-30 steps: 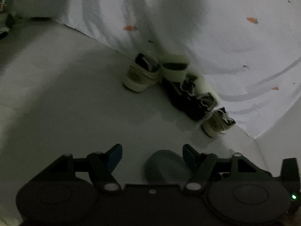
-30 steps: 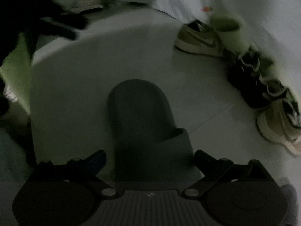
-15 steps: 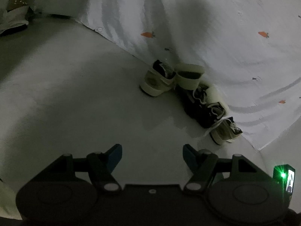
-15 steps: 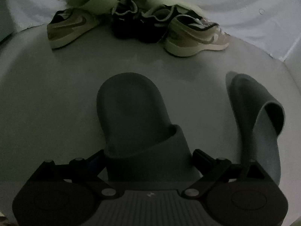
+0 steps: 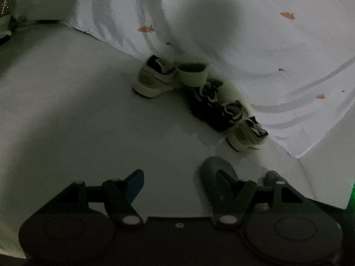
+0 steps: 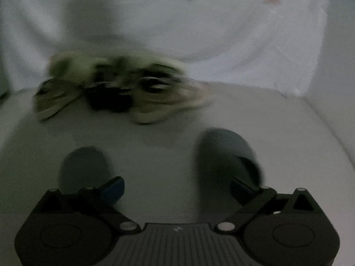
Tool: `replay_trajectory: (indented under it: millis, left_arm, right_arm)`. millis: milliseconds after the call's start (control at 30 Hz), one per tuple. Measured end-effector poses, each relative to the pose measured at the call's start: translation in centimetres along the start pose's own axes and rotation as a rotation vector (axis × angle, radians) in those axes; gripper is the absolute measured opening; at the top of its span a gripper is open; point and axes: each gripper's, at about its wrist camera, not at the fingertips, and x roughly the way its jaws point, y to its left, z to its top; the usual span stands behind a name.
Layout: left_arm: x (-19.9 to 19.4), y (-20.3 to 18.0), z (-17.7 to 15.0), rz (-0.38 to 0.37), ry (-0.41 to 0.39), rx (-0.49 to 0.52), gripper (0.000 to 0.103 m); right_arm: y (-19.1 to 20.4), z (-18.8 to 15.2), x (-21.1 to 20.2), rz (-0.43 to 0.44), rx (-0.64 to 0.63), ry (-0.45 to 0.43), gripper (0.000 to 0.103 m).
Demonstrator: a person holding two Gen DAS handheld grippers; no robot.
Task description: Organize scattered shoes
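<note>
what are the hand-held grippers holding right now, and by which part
Nothing. The left hand-held gripper and right hand-held gripper are both open; the grey slides lie on the floor.

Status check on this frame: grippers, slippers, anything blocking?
Left gripper open, empty. Right gripper open, empty, between two grey slippers on the floor. Sneaker pile ahead by the sheet; path unobstructed.

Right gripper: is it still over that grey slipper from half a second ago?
No. The right gripper now hangs open over bare floor between both slippers; that slipper sits off its left finger, though the shoe pile remains ahead.
</note>
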Motion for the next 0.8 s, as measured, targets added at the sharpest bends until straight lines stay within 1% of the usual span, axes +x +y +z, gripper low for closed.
replay_trajectory:
  millis: [67,133,200,233,267,367,467,533,667,733,800]
  left_arm:
    - [0.2,-1.8,-0.8,0.011,0.015,0.018,0.072]
    - [0.0,-3.6,-1.8,0.027,0.03,0.05,0.072]
    - [-0.2,-5.4,-2.8,0.042,0.04,0.089,0.072]
    - [-0.4,-5.9,-3.1,0.048,0.042,0.1,0.073]
    - [-0.5,-6.7,-3.7,0.06,0.048,0.115,0.073]
    - [-0.2,-8.0,-4.6,0.099,0.061,0.115,0.073]
    - [-0.3,-9.0,-4.9,0.129,0.046,0.115,0.073]
    - [-0.4,-9.8,-5.2,0.15,0.032,0.112,0.073]
    - [-1.0,-11.2,-6.1,0.205,0.008,0.089,0.073]
    - [-1.4,-11.6,-6.4,0.222,-0.003,0.074,0.073]
    - [-1.9,-11.9,-6.9,0.243,-0.022,0.048,0.073]
  right_arm:
    - [-2.6,0.2,0.7,-0.011,0.039,-0.004,0.101]
    - [-3.4,0.5,1.8,-0.047,-0.025,-0.022,0.101]
    - [-4.2,1.0,3.9,-0.075,-0.066,-0.013,0.101]
    - [-4.3,1.3,4.8,-0.068,-0.067,-0.009,0.101]
    - [-4.6,1.6,6.1,-0.04,-0.064,0.004,0.101]
    - [-5.1,2.2,8.9,0.041,-0.06,0.094,0.101]
    - [-5.0,2.1,10.8,0.046,-0.044,0.165,0.103]
    - [-5.1,2.0,11.5,0.048,-0.027,0.171,0.103]
    - [-5.3,1.8,11.1,0.072,-0.04,0.156,0.102]
    - [-5.7,1.8,10.9,0.1,-0.046,0.149,0.101]
    - [-5.9,2.1,10.2,0.145,-0.073,0.118,0.101]
